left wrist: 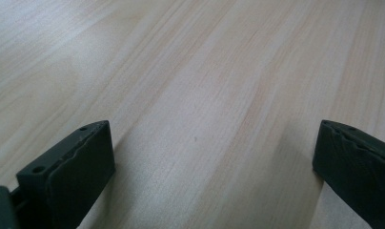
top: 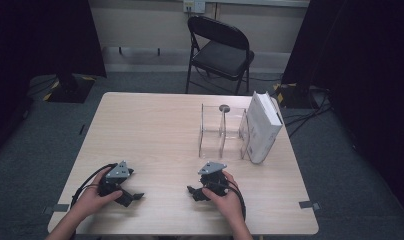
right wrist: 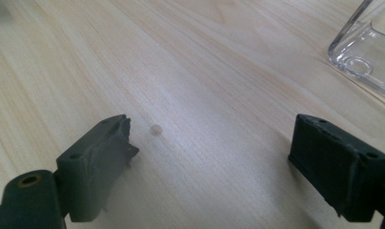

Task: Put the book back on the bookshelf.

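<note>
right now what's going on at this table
A person sits at a wooden table with tongs in each hand, both resting on it near the front edge. The left tongs and the right tongs are open and hold nothing. Farther back on the right stands a clear rack, with a white book upright against its right side. Nothing is being handled yet.

Left hand-held gripper: two black jaws set wide apart, nothing between them, tips low over the surface. Worktop: pale wood-grain laminate, grain running diagonally, bare across the frame, faint shadows beside each jaw.
</note>
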Action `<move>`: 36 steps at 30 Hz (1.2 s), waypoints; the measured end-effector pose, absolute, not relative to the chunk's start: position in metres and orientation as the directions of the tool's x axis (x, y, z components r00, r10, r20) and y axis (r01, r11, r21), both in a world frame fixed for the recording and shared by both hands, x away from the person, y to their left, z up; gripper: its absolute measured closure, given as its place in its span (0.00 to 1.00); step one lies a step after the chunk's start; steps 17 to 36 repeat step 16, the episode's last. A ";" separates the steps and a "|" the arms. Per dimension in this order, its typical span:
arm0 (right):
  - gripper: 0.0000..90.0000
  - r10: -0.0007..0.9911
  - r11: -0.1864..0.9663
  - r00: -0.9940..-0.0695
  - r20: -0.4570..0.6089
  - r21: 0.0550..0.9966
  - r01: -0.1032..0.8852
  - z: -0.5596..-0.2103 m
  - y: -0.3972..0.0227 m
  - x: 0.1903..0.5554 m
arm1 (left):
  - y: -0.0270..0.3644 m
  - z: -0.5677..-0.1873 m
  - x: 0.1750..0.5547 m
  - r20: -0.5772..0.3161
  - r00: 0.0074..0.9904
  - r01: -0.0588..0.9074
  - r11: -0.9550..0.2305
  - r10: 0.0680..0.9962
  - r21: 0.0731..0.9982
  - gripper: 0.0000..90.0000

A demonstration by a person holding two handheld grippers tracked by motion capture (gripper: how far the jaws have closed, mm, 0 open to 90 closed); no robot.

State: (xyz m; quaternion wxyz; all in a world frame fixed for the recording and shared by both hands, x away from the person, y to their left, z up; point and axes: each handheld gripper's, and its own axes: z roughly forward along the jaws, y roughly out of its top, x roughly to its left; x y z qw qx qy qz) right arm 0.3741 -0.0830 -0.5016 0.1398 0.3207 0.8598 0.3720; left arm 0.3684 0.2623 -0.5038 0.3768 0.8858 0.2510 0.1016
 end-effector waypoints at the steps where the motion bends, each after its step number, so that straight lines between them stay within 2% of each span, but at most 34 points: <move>1: 0.13 0.652 0.519 -0.758 -0.004 0.731 0.443 -0.502 -0.083 0.375 | 0.262 -0.504 0.368 -0.009 0.853 0.368 -0.590 0.521 0.719 0.00; 36: 0.13 0.652 0.519 -0.758 -0.003 0.731 0.443 -0.502 -0.083 0.375 | 0.263 -0.504 0.368 -0.013 0.853 0.370 -0.589 0.521 0.719 0.00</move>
